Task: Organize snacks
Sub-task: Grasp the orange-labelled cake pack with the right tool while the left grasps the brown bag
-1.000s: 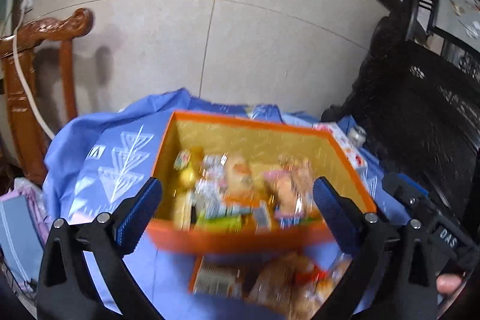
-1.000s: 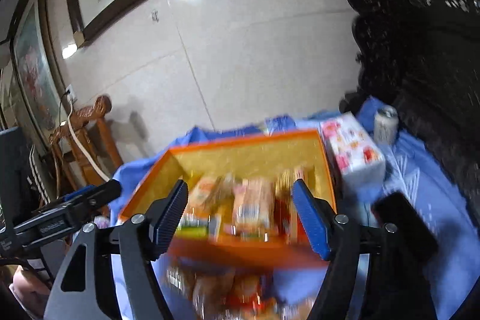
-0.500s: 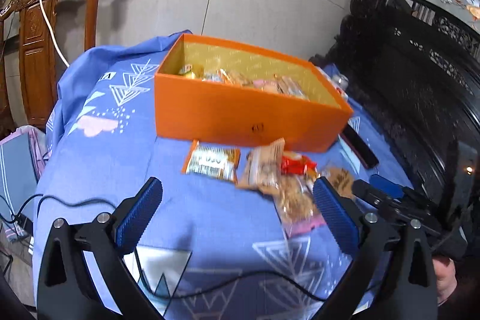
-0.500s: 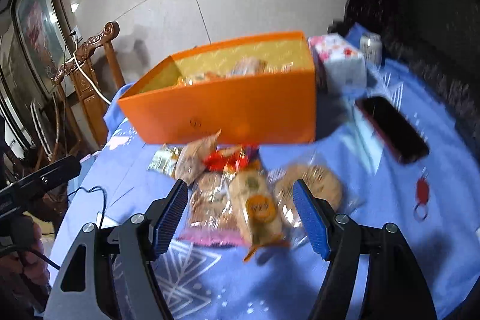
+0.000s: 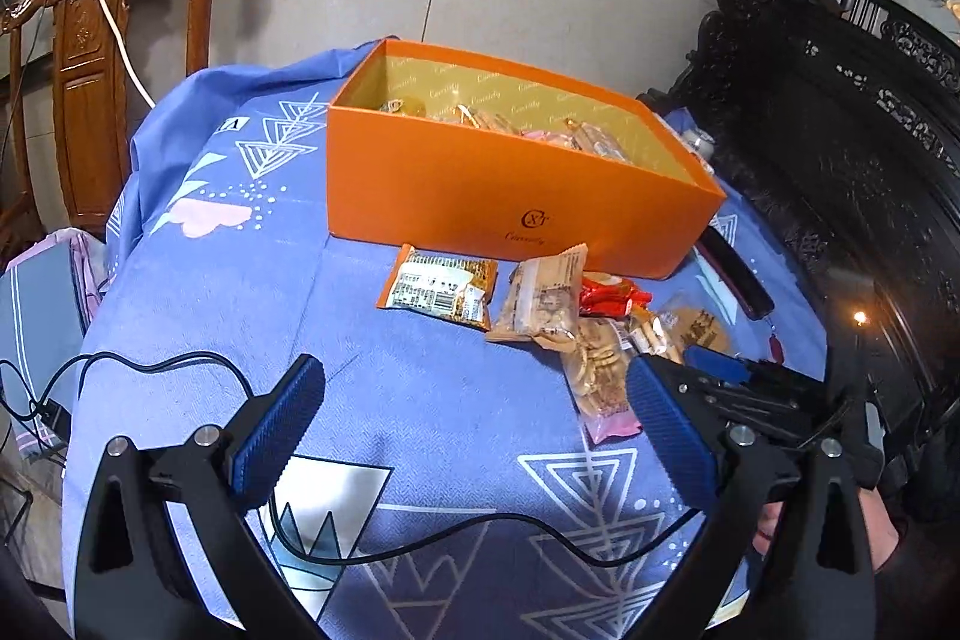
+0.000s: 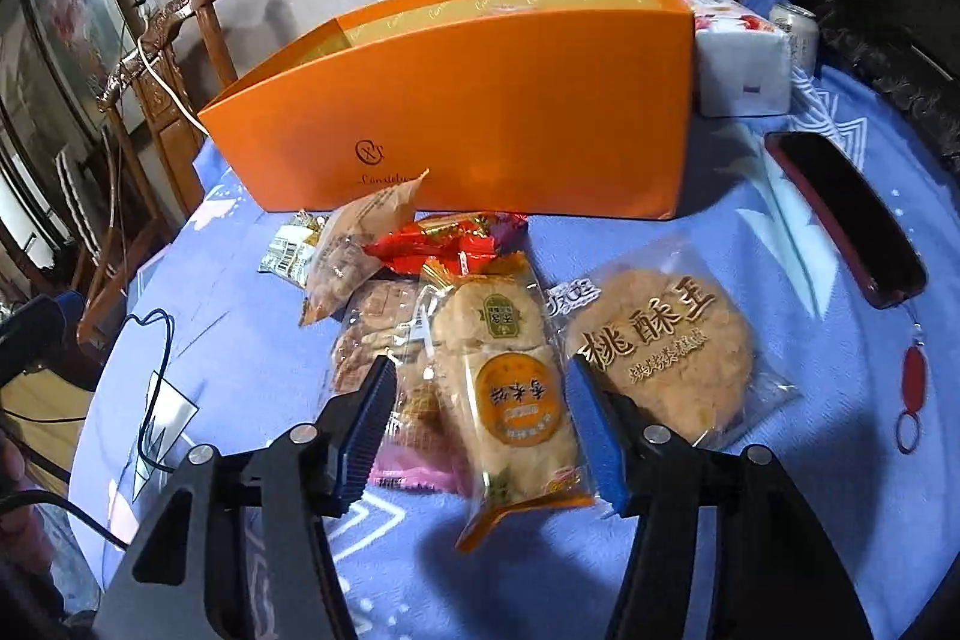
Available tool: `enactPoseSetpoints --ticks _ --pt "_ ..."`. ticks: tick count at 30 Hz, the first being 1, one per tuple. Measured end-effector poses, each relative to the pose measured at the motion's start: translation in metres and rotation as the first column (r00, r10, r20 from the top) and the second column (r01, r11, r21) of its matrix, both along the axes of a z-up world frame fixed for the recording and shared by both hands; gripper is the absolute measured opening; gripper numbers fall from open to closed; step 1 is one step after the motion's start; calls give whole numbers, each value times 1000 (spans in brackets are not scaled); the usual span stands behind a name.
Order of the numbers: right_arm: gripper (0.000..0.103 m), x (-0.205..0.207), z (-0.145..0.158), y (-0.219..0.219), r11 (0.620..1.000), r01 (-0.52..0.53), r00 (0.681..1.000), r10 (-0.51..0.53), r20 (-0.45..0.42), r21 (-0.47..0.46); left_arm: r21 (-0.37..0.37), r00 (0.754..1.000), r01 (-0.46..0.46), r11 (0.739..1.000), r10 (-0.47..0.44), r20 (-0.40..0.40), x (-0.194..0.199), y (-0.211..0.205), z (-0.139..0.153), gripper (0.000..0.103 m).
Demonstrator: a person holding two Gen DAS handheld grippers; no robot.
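On the blue patterned cloth covering the worktop (image 5: 372, 400), seen from the left wrist, the left claw (image 5: 474, 430) hangs spread wide and empty over bare fabric — clear of the action, it seems, leaving room for its partner. Ahead sits the open orange cardboard box (image 5: 480, 184) with wrapped snacks already lying inside, so that looks like the place everything goes. Just in front of its near wall lies the loose pile: an orange-edged foil packet with a barcode (image 5: 441, 286), a tan paper-look cookie bag (image 5: 540, 298), a red shiny wrapper (image 5: 609, 293). A black cable (image 5: 456, 526) snakes across the cloth under the claw.

Over to the right wrist — here's the business end. The right claw (image 6: 480, 412) is spread either side of a clear-wrapped pastry with a round orange label (image 6: 510, 388), which lies atop the heap; the pads flank it without visibly pinching, so I'd call this lining up for the pick. Just beside it rests a round walnut cookie in a clear wrapper (image 6: 660, 352), flat on the cloth. Beyond the box stand a white tissue pack (image 6: 741, 64) and a drinks can (image 6: 798, 31); a dark phone (image 6: 840, 214) lies near the edge, well out of the way.
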State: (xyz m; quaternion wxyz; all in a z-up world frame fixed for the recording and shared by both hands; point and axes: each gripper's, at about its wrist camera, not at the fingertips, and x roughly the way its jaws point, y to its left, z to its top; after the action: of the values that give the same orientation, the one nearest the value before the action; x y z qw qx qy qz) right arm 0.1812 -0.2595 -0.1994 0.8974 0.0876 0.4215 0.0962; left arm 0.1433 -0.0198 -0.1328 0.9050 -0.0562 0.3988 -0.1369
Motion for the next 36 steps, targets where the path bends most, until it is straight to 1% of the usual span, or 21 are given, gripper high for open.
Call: enactPoseSetpoints --ticks 5,7,8,9,10,11,12,14,18,20,22,24,26,28,31,34,36 --pt "58 7 -2 3 999 -34 999 34 -3 -6 -3 1000 1 1000 -1 -13 13 -7 -6 99" --pt "58 14 -8 4 999 -42 998 41 -38 -4 11 1000 8 1000 -8 -16 20 -11 -10 99" --pt "57 16 -8 4 999 -44 999 44 -20 0 17 1000 11 1000 -11 -18 23 -14 -12 99" --pt "55 17 -8 4 999 -48 999 48 -20 0 25 1000 15 1000 -14 -20 27 -15 -14 99" --pt "55 19 -7 2 999 -49 998 50 -26 16 32 1000 17 999 -17 -23 30 -17 -15 99" --pt "48 21 -8 -1 999 -41 999 42 -33 36 34 999 20 999 -19 -27 34 -18 -17 99" --pt "44 21 -8 -3 998 -36 998 38 -40 56 34 999 24 999 -23 -32 38 -19 -19 99" --pt "42 22 -10 -8 995 -38 998 43 -50 94 36 999 30 999 -29 -41 47 -21 -22 99" --pt "42 19 -11 -6 996 -50 996 55 -67 75 44 997 54 998 -52 -48 62 -33 -30 99" --pt "43 21 -15 -6 992 -63 994 72 -87 108 60 996 78 995 -75 -48 67 -42 -33 99" --pt "44 23 -22 -12 984 -41 992 61 -111 171 73 994 100 992 -97 -50 69 -50 -35 99" --pt "40 22 -25 -15 975 -11 991 40 -125 220 76 990 132 988 -128 -51 69 -58 -35 99" --pt "36 18 -24 -19 967 7 991 29 -134 254 79 987 158 984 -156 -34 71 -64 -33 99" --pt "36 9 -23 -24 958 31 991 9 -135 287 78 982 186 979 -185 -25 75 -70 -33 99" --pt "36 -7 -17 -30 958 44 993 -10 -119 283 81 974 229 970 -228 -17 85 -83 -34 99" --pt "36 -18 -14 -34 961 45 994 -15 -110 273 98 969 248 964 -248 -16 98 -94 -42 99" --pt "36 -22 -15 -38 957 55 993 -23 -114 284 102 966 260 960 -258 -34 106 -99 -50 99"
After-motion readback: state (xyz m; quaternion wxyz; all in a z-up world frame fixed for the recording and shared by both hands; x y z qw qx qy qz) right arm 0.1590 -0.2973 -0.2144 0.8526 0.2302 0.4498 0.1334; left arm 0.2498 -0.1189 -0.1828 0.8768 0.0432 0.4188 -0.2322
